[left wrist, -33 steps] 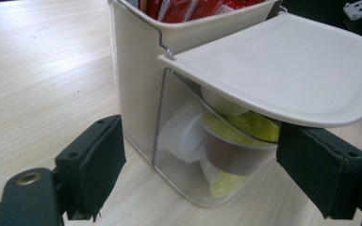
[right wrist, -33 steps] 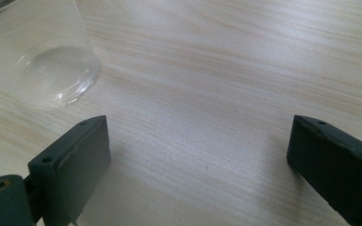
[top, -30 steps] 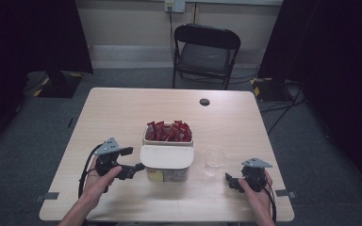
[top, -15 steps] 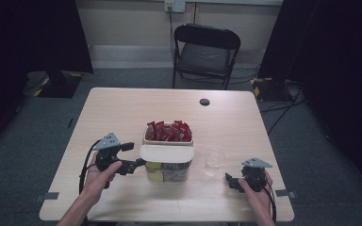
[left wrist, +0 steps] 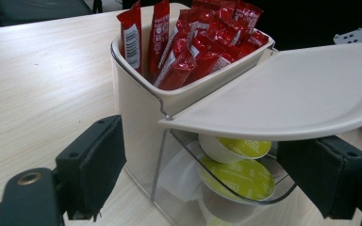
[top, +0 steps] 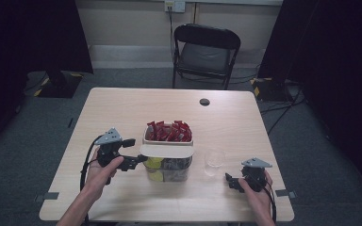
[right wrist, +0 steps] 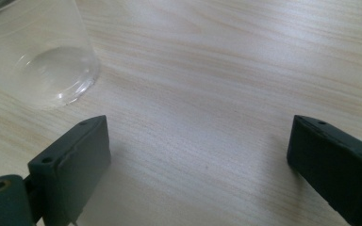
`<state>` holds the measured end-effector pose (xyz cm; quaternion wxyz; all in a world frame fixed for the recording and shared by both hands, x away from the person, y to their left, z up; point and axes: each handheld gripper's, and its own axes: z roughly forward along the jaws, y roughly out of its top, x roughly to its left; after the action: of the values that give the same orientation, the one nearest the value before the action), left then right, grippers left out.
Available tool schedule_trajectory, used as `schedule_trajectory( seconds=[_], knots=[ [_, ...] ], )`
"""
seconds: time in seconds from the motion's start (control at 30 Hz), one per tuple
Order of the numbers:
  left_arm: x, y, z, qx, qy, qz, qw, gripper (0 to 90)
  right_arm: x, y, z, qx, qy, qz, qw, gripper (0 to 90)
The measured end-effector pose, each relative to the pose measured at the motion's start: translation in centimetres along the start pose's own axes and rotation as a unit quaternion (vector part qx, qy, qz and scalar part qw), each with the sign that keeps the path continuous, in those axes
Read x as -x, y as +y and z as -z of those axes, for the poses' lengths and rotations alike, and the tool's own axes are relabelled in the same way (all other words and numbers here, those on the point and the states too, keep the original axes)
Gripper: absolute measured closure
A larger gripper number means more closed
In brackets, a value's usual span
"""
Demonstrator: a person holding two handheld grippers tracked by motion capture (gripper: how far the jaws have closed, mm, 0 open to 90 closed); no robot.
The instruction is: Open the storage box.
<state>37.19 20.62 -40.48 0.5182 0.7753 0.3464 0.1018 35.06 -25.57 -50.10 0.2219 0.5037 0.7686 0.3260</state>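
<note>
A clear two-part container [top: 168, 140] stands mid-table. Its back half holds upright red packets [top: 167, 132]. Its front half holds yellow-topped capsules [top: 154, 162] under a white lid [top: 167, 150] that is tilted up. My left gripper [top: 136, 151] is open at the container's left side. In the left gripper view its jaws stand wide apart either side of the front half [left wrist: 136, 108], one jaw just beneath the raised lid [left wrist: 287, 89]; the packets [left wrist: 193, 42] and capsules [left wrist: 242, 172] show. My right gripper [top: 233, 181] rests open near the front right edge, with bare table between its jaws [right wrist: 202, 150].
A clear plastic cup [top: 214, 160] stands right of the container, just beyond the right gripper, and shows at upper left as the cup [right wrist: 33, 61]. A small black round object [top: 204, 101] lies at the table's far side. A folding chair [top: 206, 52] stands behind the table.
The white lid has swung up from flat, uncovering the yellow capsules. My left gripper has edged toward the container. The right gripper has stayed put.
</note>
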Motion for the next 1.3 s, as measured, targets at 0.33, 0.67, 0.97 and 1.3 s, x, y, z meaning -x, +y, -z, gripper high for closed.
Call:
schedule_trajectory(
  seconds=[0.33,0.67,0.97,1.3],
  knots=[
    [-0.7,0.2,-0.5,-0.002,-0.005,0.024,0.9997,15.6,0.0,0.0,0.0,0.000,0.000,0.000,1.0000,6.2],
    [-0.6,1.2,-0.7,-0.013,-0.003,-0.002,0.9999,15.5,0.0,0.0,0.0,0.000,0.000,0.000,1.0000,6.3],
    [-1.2,1.4,-1.0,-0.009,-0.012,0.002,0.9999,15.3,0.0,0.0,0.0,0.000,0.001,0.001,1.0000,6.1],
    [-1.4,2.2,-1.5,-0.008,-0.006,-0.007,0.9999,15.2,0.0,0.0,0.0,0.000,0.002,0.001,1.0000,6.0]
  ],
)
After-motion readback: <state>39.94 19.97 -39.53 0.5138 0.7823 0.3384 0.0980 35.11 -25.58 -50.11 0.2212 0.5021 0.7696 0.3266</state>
